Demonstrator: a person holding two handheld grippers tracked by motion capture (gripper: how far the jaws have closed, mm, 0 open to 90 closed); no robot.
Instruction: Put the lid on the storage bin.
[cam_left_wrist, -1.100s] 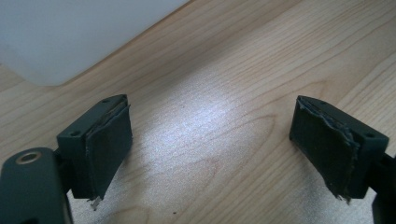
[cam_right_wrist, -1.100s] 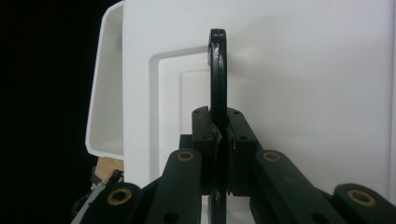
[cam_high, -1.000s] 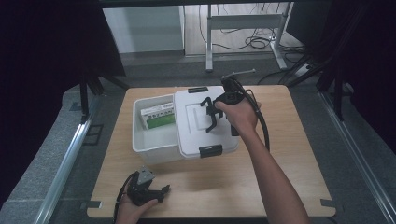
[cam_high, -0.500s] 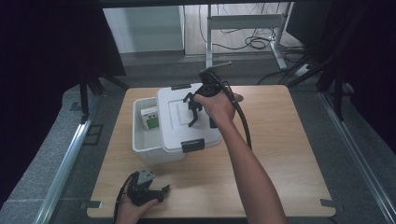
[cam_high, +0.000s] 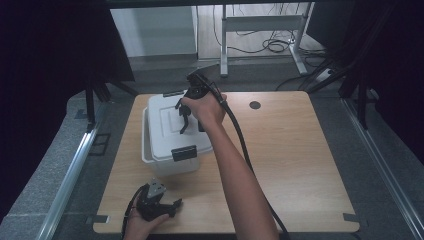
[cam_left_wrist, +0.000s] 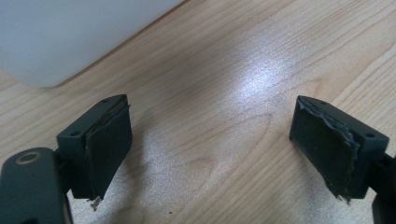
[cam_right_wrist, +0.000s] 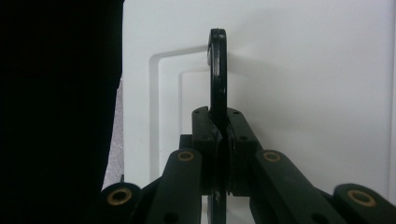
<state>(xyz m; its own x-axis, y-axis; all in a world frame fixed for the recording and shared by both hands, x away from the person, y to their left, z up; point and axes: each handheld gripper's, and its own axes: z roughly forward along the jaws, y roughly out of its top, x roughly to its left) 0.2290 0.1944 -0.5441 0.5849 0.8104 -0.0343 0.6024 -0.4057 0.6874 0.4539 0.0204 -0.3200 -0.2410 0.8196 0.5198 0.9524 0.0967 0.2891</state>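
Right tool (cam_high: 184, 116) is up over the white lid (cam_high: 172, 117), clenched on the lid's black handle (cam_right_wrist: 218, 74). In the right gripper view both pads are pressed flat vs. the thin black handle, which stands up on edge between them w/ the white lid surface behind it. The lid sits on top of the white bin (cam_high: 170, 162), covering it; whether it's fully seated all round I can't tell from above, since the left rim of the bin shows a bit past the lid edge. A black latch (cam_high: 184, 153) hangs at the near side of the lid, another (cam_high: 173, 93) at the far side.

The bin is on the left-centre part of the wooden counter (cam_high: 300, 165), far side near the counter's back edge. The person's right forearm (cam_high: 235, 180) runs diagonally from the bottom up to the lid, cable trailing alongside it.

Left tool (cam_high: 172, 206) rests low at the near-left part of the counter, just in front of the bin, apart from it. It's released: in the left gripper view the jaws stand wide apart w/ bare wood grain between them and the bin's white wall (cam_left_wrist: 70, 37) at top left. The pads (cam_left_wrist: 109, 149) look worn at the edges.

A small dark round hole (cam_high: 255, 105) sits in the counter toward the back, right of the bin.
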